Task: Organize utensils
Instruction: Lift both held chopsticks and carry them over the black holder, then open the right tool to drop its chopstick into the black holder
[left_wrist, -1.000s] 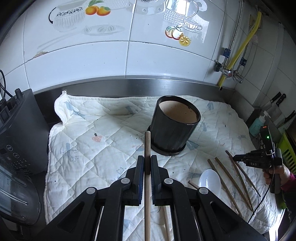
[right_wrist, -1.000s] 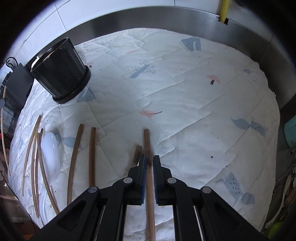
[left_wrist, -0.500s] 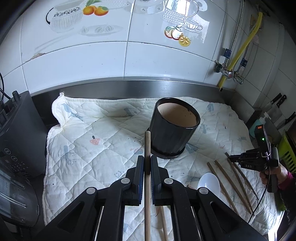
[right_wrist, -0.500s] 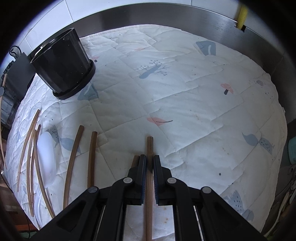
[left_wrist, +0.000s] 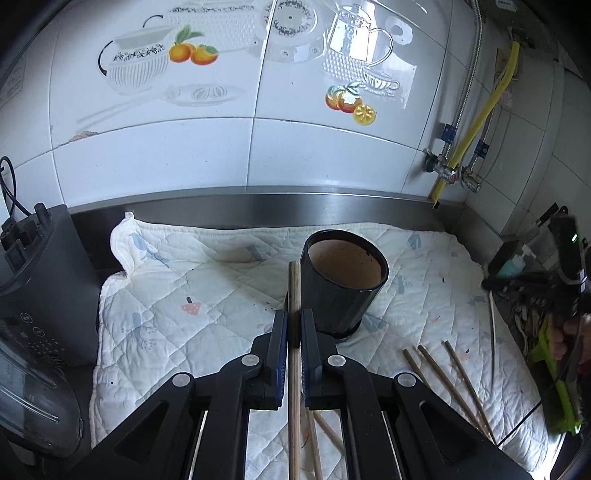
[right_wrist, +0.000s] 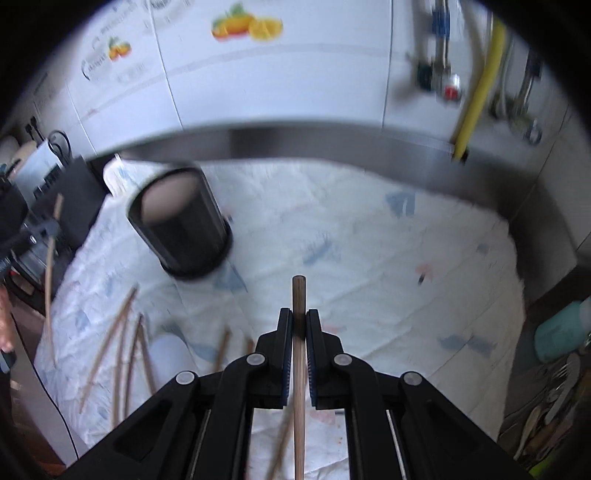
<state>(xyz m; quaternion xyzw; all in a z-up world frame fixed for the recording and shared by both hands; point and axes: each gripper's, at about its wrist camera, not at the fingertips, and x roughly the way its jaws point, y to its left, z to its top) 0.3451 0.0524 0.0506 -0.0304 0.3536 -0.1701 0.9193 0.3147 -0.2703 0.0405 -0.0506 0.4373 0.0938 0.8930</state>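
My left gripper (left_wrist: 294, 328) is shut on a light wooden chopstick (left_wrist: 293, 295) held above the quilted cloth, its tip just left of the black holder pot (left_wrist: 341, 284). My right gripper (right_wrist: 298, 325) is shut on a darker brown chopstick (right_wrist: 298, 295) lifted off the cloth, right of the pot (right_wrist: 181, 229). Several brown chopsticks (left_wrist: 443, 376) lie on the cloth at the right; they also show in the right wrist view (right_wrist: 118, 339) beside a white spoon (right_wrist: 170, 350). The right gripper and its stick show blurred at the far right of the left view (left_wrist: 491, 284).
A white quilted cloth (left_wrist: 184, 302) covers the steel counter against a tiled wall. A black appliance (left_wrist: 40, 280) stands at the left. A yellow hose and valves (left_wrist: 465, 147) are at the back right. A teal bottle (right_wrist: 561, 332) and a cutlery rack stand off the cloth's right edge.
My right gripper has lifted its chopstick off the cloth and tilted up toward the wall. My left gripper has risen slightly with its chopstick, still beside the pot.
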